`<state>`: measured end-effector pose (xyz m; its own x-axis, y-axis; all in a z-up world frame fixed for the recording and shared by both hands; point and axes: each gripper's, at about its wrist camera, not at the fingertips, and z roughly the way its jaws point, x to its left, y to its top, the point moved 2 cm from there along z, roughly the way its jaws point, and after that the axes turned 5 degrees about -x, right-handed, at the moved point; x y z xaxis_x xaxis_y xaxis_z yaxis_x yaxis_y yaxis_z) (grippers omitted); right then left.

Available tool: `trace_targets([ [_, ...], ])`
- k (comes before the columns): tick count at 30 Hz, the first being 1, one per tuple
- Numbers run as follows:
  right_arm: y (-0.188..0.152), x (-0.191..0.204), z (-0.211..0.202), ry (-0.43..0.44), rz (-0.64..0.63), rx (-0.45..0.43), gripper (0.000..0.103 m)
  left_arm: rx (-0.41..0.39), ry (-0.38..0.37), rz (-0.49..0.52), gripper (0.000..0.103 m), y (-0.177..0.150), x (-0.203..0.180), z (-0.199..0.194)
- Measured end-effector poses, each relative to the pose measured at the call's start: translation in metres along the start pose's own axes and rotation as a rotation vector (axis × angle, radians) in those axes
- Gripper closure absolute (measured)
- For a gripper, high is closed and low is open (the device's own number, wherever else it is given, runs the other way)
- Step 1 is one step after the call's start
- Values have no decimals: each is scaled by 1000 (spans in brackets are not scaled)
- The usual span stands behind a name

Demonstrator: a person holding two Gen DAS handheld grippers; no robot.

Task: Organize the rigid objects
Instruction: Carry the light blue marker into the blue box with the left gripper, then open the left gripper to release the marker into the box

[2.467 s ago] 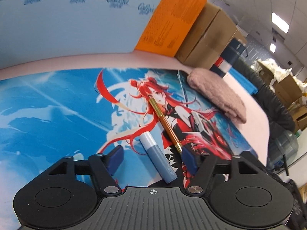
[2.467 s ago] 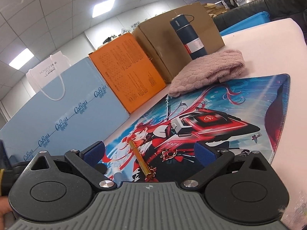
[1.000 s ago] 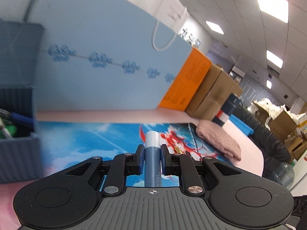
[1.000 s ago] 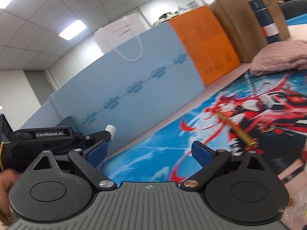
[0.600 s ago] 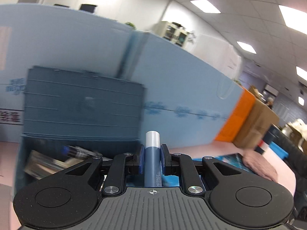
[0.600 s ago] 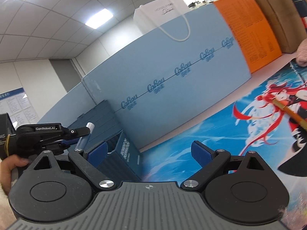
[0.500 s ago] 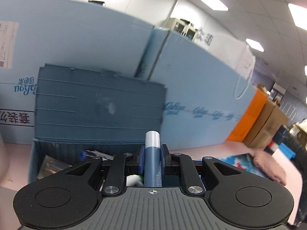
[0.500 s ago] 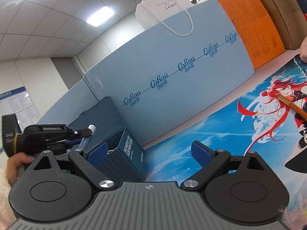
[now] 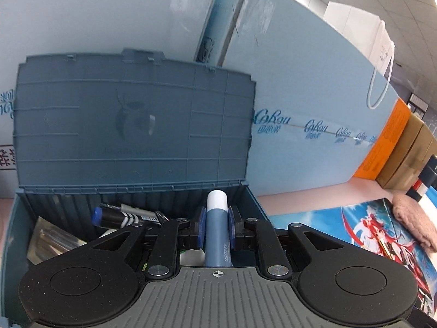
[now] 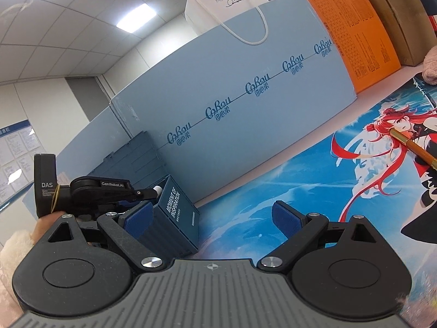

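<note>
Blue tube [image 9: 216,232], lifted off the mat, now hangs over your box [image 9: 247,191], left jaws clamped; right jaws gape empty.

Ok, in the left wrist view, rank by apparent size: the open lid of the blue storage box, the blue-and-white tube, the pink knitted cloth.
1. Box lid, by far the largest.
2 and 3. Blue-and-white tube and pink knitted cloth look similar; the tube is much nearer and the cloth runs off the frame, so no ranking.
</note>
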<state>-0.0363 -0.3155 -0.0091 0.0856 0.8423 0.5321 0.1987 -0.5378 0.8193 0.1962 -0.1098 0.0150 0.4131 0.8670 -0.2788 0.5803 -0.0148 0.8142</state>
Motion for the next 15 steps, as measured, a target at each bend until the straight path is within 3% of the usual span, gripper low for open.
trace_targets([
  [15, -1, -4, -1, -13, -4, 7, 8, 17, 8, -32, 84, -5, 1, 5],
])
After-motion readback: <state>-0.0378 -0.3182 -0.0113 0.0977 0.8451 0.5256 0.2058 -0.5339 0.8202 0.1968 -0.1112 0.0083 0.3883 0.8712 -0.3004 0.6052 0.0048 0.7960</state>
